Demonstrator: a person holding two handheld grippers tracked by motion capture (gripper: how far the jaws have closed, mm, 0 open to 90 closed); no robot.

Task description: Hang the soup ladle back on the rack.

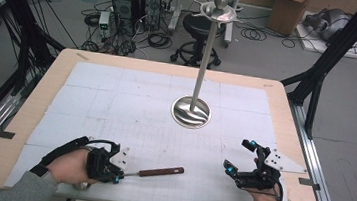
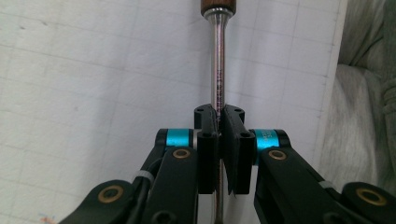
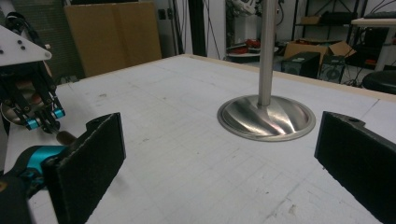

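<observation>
Left gripper clamps utensil by its metal shaft, lower left of frame.
Right gripper jaws spread wide, holding nothing; steel stand at centre.

The left tongs are clamped on the thin metal shaft of a utensil with a dark brown wooden handle, which lies flat on the white gridded surface. The right tongs hover with jaws spread, near a tall polished steel stand with a round base.
</observation>
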